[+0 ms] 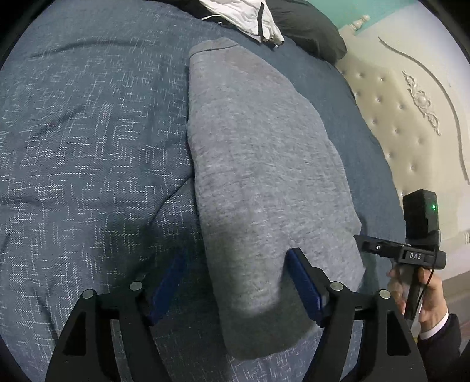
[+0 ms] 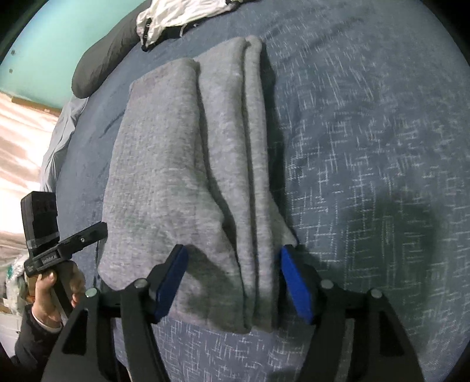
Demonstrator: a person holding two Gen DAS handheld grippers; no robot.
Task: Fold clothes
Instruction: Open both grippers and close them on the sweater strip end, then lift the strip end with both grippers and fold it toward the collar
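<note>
A grey garment (image 1: 258, 164), folded into a long narrow stack, lies on the blue patterned bedspread (image 1: 88, 147). My left gripper (image 1: 235, 264) hovers open over its near end; one blue pad is above the cloth, the other above the bedspread. In the right wrist view the same garment (image 2: 176, 152) shows several lengthwise folds. My right gripper (image 2: 232, 264) is open, and the near end of the cloth lies loose between its blue pads. Each view catches the other gripper at the side, held in a hand: the right gripper (image 1: 370, 244) and the left gripper (image 2: 94, 232).
A white garment with black trim (image 1: 249, 14) and a black pillow (image 1: 308, 29) lie at the far end of the bed. A cream tufted headboard (image 1: 396, 117) runs along one side. The bedspread (image 2: 367, 147) stretches wide beside the grey garment.
</note>
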